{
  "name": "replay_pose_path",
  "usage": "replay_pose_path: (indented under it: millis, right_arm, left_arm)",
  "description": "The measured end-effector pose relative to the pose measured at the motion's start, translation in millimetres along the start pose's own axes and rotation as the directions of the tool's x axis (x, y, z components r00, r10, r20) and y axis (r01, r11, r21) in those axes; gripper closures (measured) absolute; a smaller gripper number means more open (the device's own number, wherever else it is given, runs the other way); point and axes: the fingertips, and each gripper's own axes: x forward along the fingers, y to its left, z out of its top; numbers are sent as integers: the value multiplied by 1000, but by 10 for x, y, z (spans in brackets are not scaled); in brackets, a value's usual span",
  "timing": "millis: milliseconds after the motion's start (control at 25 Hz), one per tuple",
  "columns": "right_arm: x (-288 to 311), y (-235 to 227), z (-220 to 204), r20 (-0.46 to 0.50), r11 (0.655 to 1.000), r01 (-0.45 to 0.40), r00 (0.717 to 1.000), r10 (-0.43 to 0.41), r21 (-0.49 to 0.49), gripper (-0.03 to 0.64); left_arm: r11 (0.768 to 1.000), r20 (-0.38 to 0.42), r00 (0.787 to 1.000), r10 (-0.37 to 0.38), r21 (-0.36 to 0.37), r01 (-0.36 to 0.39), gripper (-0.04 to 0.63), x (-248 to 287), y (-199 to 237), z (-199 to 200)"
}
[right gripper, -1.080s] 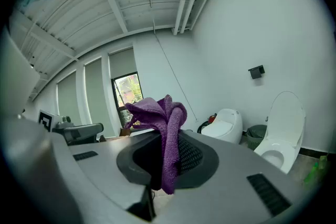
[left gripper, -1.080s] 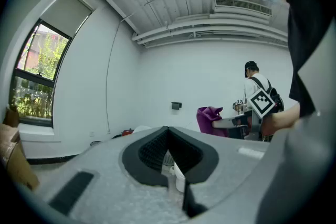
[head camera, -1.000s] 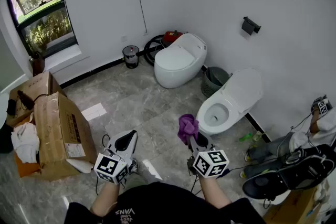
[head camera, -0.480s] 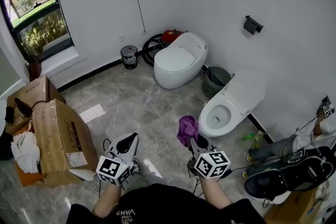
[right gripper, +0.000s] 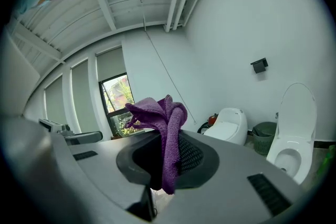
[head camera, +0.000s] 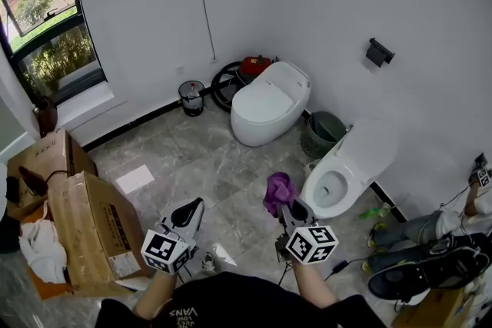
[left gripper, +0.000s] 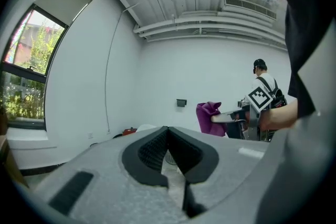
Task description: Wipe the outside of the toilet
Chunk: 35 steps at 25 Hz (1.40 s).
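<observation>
Head view: purple cloth point(head camera: 278, 189) still in right gripper point(head camera: 284, 203).

Floor point(head camera: 207, 157) lies open before toilet point(head camera: 363, 151); basket point(head camera: 321, 133) beside it.

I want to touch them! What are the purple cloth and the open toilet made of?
The purple cloth looks like microfibre or terry: fuzzy, folding softly. The open toilet is likely glazed ceramic: smooth, white, slightly shiny.
</observation>
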Motion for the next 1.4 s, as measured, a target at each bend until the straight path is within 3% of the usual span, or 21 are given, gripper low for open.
replay_pose_path:
  millis: [560,840,1400]
  right_arm:
    - [877,74,31,7,992,123,992,-123,23,574]
    - [1179,-320,61,-20,989,142,990,-142,30,574]
    - [2069,-1504,575,-55,998,55,997,-55,-17,574]
  left_arm:
    - [995,-29,994,-101,-1,101,594,558,1106,-20]
    - [991,-48,990,-134,-34,132,594,1102,1168,-92]
    - [998,-8,999,-53,-19,53,594,2534,1215,119]
